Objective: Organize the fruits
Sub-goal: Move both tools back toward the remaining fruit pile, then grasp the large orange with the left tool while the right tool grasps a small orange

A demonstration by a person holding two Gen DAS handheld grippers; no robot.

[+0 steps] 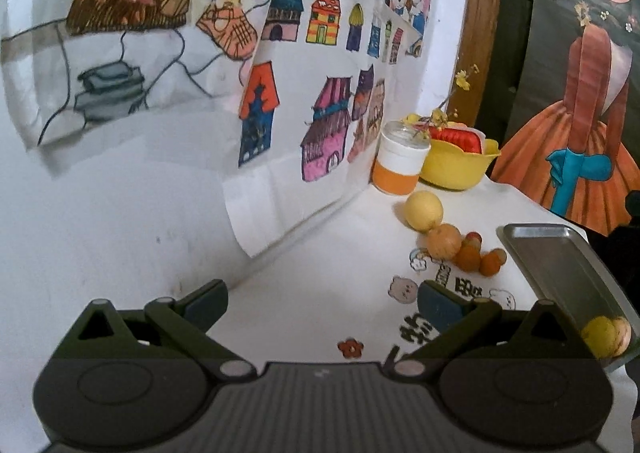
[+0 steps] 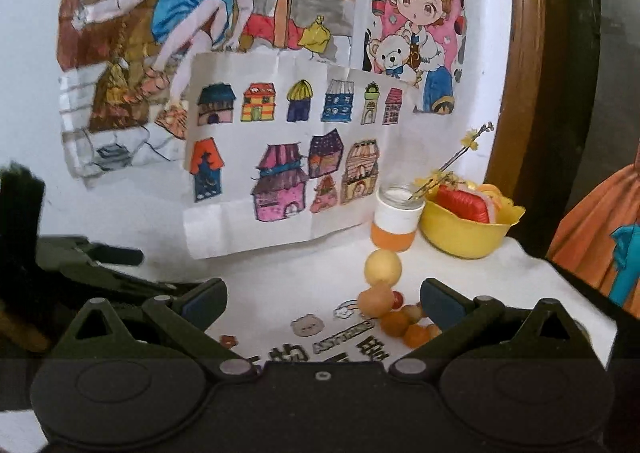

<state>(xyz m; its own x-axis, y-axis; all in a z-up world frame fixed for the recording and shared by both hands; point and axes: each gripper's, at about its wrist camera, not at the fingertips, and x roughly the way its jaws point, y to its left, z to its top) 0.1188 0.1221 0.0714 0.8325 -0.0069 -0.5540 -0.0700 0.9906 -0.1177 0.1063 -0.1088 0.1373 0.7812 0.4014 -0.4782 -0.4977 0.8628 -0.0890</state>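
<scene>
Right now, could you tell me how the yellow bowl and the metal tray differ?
The yellow bowl is deep, rounded and heaped with items; the metal tray is flat, rectangular, grey and nearly bare, holding fruit only at its near end. The bowl stands by the wall, the tray nearer the camera. Both rest on the white table.

Bare tablecloth [image 1: 304, 293] ahead of my fingers; fruits [image 1: 444, 241], jar [image 1: 400, 161], bowl [image 1: 456, 169] crowd far corner; tray [image 1: 560, 265] blocks right.

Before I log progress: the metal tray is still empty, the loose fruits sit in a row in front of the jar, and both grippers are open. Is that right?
Not quite. The tray is not empty: the left wrist view shows a yellow fruit already in its near corner. The rest holds: the loose fruits line up before the jar, and the left gripper and right gripper are open.
</scene>
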